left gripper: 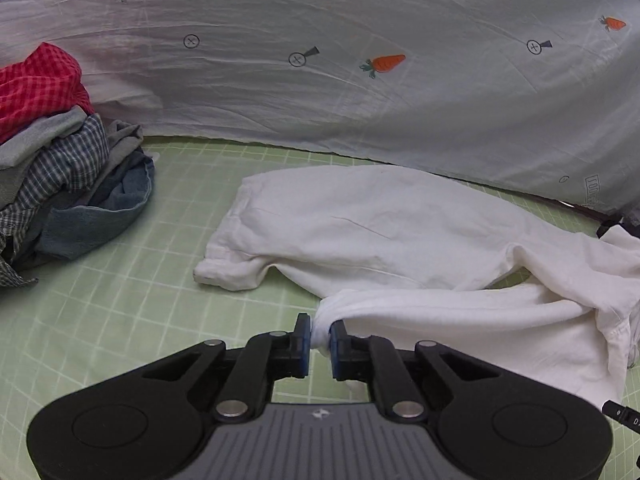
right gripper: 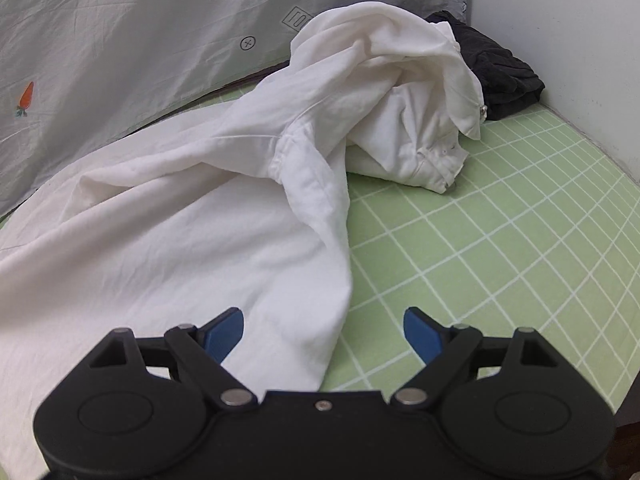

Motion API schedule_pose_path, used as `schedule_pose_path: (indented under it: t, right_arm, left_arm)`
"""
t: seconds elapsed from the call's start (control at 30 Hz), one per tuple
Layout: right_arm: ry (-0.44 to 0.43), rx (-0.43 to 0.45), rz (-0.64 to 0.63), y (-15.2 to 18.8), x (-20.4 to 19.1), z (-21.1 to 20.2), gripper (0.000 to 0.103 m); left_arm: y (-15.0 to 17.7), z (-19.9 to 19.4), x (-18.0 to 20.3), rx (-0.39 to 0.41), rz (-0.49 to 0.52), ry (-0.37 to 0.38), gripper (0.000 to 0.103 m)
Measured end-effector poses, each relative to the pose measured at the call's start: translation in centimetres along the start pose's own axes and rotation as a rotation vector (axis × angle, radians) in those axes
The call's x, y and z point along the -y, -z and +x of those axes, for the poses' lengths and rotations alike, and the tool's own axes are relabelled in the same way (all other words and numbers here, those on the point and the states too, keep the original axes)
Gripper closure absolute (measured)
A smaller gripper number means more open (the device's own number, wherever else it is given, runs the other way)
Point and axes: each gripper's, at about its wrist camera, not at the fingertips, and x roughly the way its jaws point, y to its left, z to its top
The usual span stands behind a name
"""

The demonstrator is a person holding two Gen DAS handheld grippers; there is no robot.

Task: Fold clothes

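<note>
Home laundry corner: green gridded mat (right gripper: 500, 240), carrot-print sheet (left gripper: 360, 80) behind, heaped clothes (left gripper: 60, 168) upper left.

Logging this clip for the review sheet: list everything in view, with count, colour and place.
white garment: one, white, spread and partly bunched on the mat centre, one end pinched by the left gripper
pile of clothes: one heap, red check, blue check, grey and denim, left side of the mat
dark garment: one, black, folded in the far right corner by the wall
mat: one, green with a white grid, under everything
sheet: one, pale grey with carrot prints, behind the mat
left gripper: black with blue pads, shut on the white garment
right gripper: black with blue pads, open over the garment's near edge
</note>
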Motion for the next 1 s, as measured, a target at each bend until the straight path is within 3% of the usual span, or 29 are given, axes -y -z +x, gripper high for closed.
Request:
schedule_pose_path:
  t: [0.07, 0.23, 0.43, 0.53, 0.73, 1.0]
  right_arm:
    - [-0.012, 0.003, -0.019, 1.2, -2.0, -1.2, 0.015]
    - [0.007, -0.001, -0.031, 4.6, -5.4, -3.4, 0.015]
    - [0.079, 0.019, -0.050, 7.8, -7.0, -6.1, 0.015]
    - [0.105, 0.018, -0.044, 8.6, -6.6, -6.9, 0.015]
    - [0.098, 0.017, -0.051, 7.6, -3.7, -6.5, 0.015]
    - [0.024, 0.009, -0.121, 2.2, 3.2, -1.9, 0.015]
  left_arm:
    - [-0.8, -0.2, -2.3, 0.002, -0.029, 0.017, 0.091]
    - [0.8, 1.5, -5.7, -0.084, -0.050, 0.107, 0.084]
    - [3.5, 2.8, -7.1, -0.193, -0.067, 0.211, 0.081]
    - [5.1, 3.7, -6.7, -0.252, -0.092, 0.242, 0.073]
    - [8.6, 4.1, -4.3, -0.328, -0.145, 0.197, 0.064]
    - [13.8, 2.7, -0.2, -0.299, -0.395, 0.031, 0.057]
